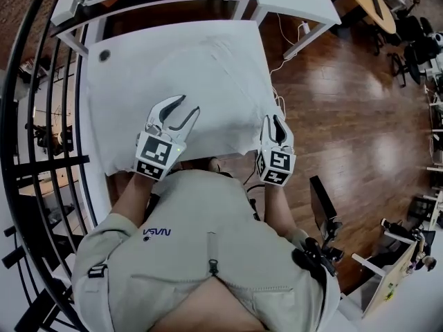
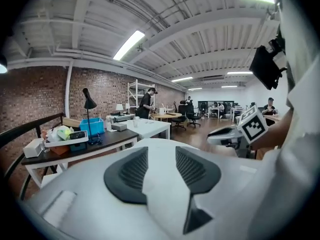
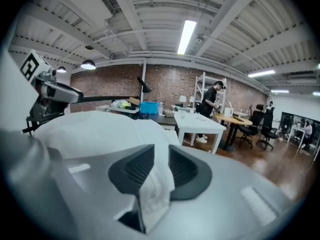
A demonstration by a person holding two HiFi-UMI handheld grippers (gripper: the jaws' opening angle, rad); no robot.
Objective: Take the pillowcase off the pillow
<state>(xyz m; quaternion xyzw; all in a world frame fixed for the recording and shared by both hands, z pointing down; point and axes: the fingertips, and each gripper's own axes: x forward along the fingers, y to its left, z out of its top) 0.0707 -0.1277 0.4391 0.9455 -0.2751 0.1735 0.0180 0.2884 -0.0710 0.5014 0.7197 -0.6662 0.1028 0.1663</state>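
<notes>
Person's beige shirt sits nearest, then the white surface carrying the pillowcase, which fully covers its hidden pillow and reaches the near edge. Left gripper jaws stand wide apart with fabric between but not pinched; right gripper jaws are slightly parted around a loose bunch of hem. Risk: a pull now likely slips the cloth out, or drags the whole pillow off the near edge, since nothing pins it.
</notes>
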